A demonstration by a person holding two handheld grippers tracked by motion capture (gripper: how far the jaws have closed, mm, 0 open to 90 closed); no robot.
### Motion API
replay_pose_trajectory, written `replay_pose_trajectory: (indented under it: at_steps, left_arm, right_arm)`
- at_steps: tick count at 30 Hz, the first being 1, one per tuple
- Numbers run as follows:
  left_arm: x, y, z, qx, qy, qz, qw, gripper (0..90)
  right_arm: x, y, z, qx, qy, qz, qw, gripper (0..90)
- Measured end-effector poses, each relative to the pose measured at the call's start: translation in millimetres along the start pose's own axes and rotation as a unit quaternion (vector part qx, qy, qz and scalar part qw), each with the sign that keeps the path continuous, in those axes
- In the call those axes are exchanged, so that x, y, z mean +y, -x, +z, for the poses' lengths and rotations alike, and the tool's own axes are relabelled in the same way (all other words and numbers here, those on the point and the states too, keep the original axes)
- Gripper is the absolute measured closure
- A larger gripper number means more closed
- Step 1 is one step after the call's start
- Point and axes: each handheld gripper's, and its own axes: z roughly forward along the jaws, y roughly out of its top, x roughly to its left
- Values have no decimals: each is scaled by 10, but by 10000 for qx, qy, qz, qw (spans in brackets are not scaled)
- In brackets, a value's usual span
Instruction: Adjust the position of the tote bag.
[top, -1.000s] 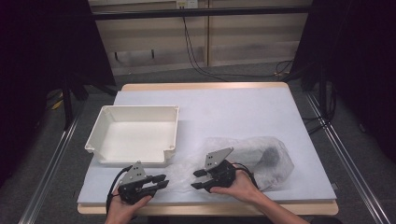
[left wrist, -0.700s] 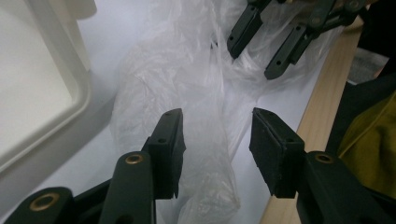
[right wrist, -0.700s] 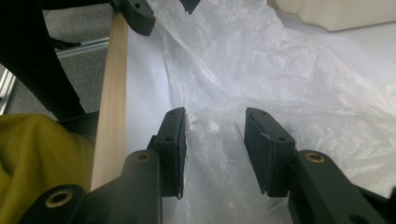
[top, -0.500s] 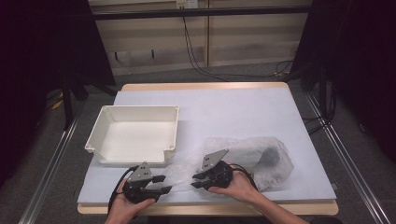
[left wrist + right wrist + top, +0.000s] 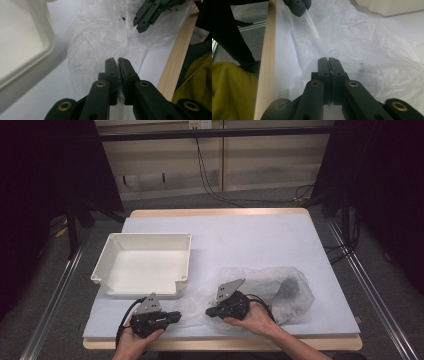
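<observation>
At the near edge of the worktop point(image 5: 280, 227), the person's two hands are each holding a claw low over the white surface, and both claws are pinching the same clear plastic bag point(image 5: 270, 287). The left claw point(image 5: 172, 316) is sitting nearest the wooden front edge, its jaws pressed together on a thin fold of the bag's near-left end, as the left gripper view is showing with film squeezed between the black jaws point(image 5: 117, 71). Just to its right, the right claw point(image 5: 210, 311) is also clamping down, jaws closed on a crease of the same film point(image 5: 329, 72), with the two claws pointing toward each other and a short stretch of bag running between them. Judging from this, the step in hand is getting hold of the bag's mouth, probably to open it. The next move is likely calling for drawing the two claws apart gently, so the layers are separating rather than tearing or slipping free; whether each claw is holding one layer or both I cannot tell. Farther along, the bag is lying crumpled on the right half of the worktop with a dark thing point(image 5: 289, 286) inside its far end. Beyond and to the left, a white tray point(image 5: 142, 265) is standing empty, close to the bag.
</observation>
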Motion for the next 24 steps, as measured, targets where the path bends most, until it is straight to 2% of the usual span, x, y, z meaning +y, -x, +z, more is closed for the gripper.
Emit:
replay_pose_trajectory:
  at_steps: [3,5,7,8,13,18,19,20,24]
  left_arm:
    - [13,-27,-38,-22,206,-110,9997,890]
    - [25,-39,-59,6,239,-135,9996,893]
    - [36,-36,-60,-50,319,-175,9993,894]
    - [46,-30,-69,10,292,-147,9995,894]
    - [83,2,-82,-90,440,-174,9988,894]
    - [121,8,-103,-92,488,-156,9986,894]
    - [126,6,-110,-73,469,-166,9987,894]
    - [133,7,-111,-63,464,-174,9987,893]
    - [164,33,-116,-79,420,-129,9990,892]
  right_arm:
    - [33,-21,-76,33,153,-42,9999,900]
    - [49,-31,-112,52,206,-46,9998,900]
    - [60,-31,-171,63,281,-19,9996,900]
    - [64,-27,-195,58,320,-13,9995,900]
    - [90,-39,-389,11,538,2,9986,900]
    - [81,-69,-639,-158,644,-74,9978,900]
    - [81,-69,-639,-158,644,-74,9978,900]
    - [51,-73,-731,-236,678,-32,9974,900]
    - [-3,-62,-839,-287,712,-9,9970,900]
